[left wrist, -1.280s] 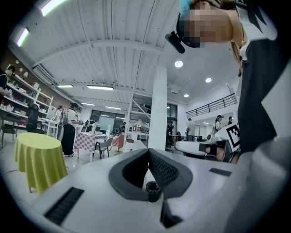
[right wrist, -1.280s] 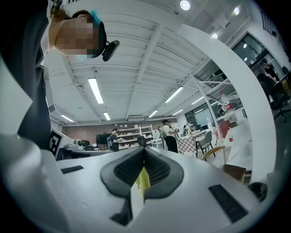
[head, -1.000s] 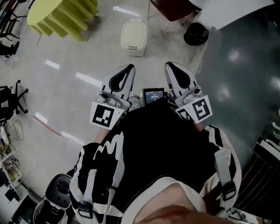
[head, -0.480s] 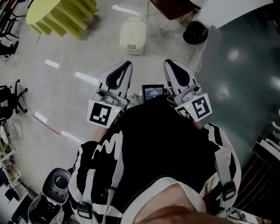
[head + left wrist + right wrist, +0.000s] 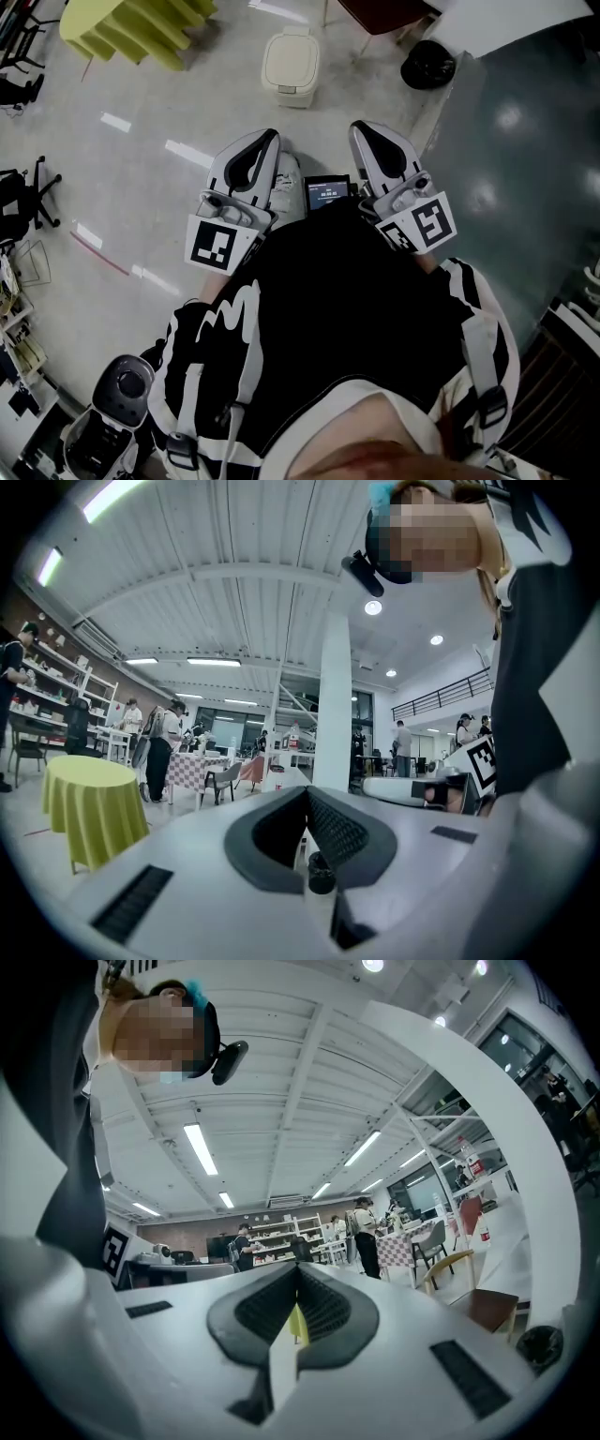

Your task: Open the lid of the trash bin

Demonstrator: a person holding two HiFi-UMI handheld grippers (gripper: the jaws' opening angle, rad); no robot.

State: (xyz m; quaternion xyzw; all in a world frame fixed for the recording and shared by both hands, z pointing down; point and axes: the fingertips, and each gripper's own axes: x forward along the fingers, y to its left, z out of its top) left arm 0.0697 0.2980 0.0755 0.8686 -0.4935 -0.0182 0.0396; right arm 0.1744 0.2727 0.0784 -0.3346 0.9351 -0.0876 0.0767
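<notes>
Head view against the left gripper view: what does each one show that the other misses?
Only the head view shows the cream trash bin standing on the floor with its lid down, ahead of the person, and a black round container to its right. Only the left gripper view shows the ceiling lights, a white column and people standing by a checkered table. Both show the left gripper, jaws together with nothing between them, and the yellow-green draped table.
</notes>
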